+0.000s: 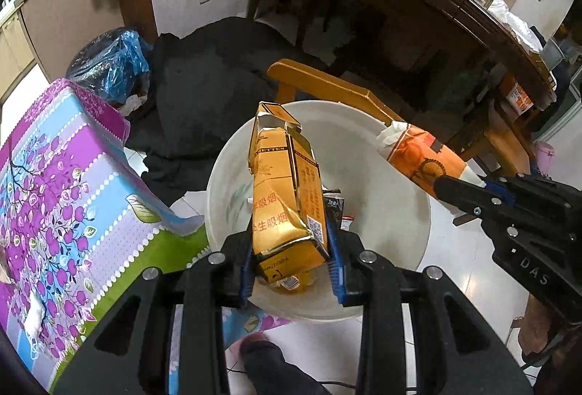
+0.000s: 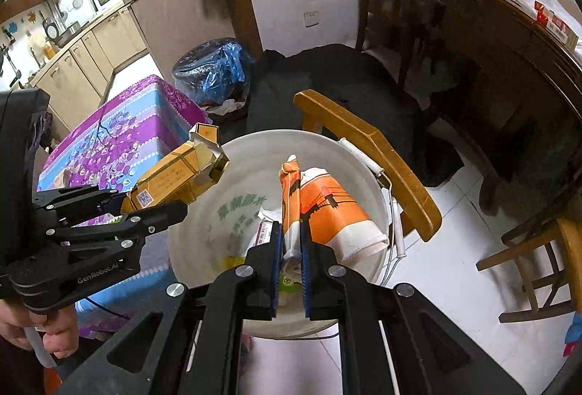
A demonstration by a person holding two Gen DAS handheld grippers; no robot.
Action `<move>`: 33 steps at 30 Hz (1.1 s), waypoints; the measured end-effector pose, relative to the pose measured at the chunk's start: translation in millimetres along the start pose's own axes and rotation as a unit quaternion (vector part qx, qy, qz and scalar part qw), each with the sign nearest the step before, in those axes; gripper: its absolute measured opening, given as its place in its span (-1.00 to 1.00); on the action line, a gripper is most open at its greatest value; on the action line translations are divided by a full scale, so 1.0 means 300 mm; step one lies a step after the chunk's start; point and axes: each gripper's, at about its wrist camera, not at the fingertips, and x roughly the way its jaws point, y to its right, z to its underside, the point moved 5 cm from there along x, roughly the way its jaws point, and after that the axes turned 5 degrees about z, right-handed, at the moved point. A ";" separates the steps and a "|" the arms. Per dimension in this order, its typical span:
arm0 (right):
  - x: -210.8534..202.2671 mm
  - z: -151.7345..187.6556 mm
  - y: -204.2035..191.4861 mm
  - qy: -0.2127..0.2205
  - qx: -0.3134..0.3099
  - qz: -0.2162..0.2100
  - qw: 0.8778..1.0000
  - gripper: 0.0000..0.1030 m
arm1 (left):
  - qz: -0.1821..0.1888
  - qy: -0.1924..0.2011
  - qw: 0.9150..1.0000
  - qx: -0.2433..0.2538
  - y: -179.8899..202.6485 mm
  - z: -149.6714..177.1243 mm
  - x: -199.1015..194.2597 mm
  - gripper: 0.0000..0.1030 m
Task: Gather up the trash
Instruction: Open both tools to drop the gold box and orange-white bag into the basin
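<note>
My left gripper (image 1: pixel 291 249) is shut on a crumpled yellow cigarette carton (image 1: pixel 283 191), held upright over the open white bucket (image 1: pixel 393 260). It also shows in the right wrist view (image 2: pixel 178 176) at the bucket's left rim. My right gripper (image 2: pixel 291 246) is shut on a crushed orange and white paper cup (image 2: pixel 327 213), held over the bucket (image 2: pixel 203 242). That cup shows in the left wrist view (image 1: pixel 418 158) at the bucket's right rim, with the right gripper (image 1: pixel 458 191) behind it. Some wrappers (image 2: pixel 265 227) lie at the bucket's bottom.
A table with a purple floral cloth (image 1: pixel 65 184) stands at the left. A yellow wooden chair (image 2: pixel 363 155) is behind the bucket. A bin with a blue bag (image 2: pixel 214 71), a dark mat (image 1: pixel 218 82) and a dark wooden table (image 1: pixel 454 16) lie beyond.
</note>
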 end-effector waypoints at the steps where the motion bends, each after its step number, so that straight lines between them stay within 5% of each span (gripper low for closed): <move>1: 0.002 0.002 0.002 0.000 0.000 -0.001 1.000 -0.80 | 0.000 0.000 1.000 0.000 0.001 -0.001 0.000 -0.40; 12: 0.003 0.002 0.011 0.009 0.005 -0.006 1.000 -0.79 | -0.003 0.005 1.000 0.001 0.006 -0.013 0.004 -0.39; 14: 0.004 0.003 0.017 0.009 0.008 -0.008 1.000 -0.75 | -0.009 0.008 1.000 -0.003 -0.006 -0.018 0.004 -0.15; 16: 0.000 0.002 0.023 0.013 0.012 -0.007 1.000 -0.48 | -0.012 0.011 1.000 -0.008 -0.016 -0.020 0.003 0.06; 17: -0.001 0.002 0.025 0.015 0.014 -0.009 1.000 -0.32 | -0.014 0.012 1.000 -0.010 -0.022 -0.021 0.003 0.07; 33: 0.004 0.014 0.025 0.018 0.017 -0.017 1.000 -0.32 | -0.023 0.015 1.000 -0.010 -0.020 -0.014 0.005 0.07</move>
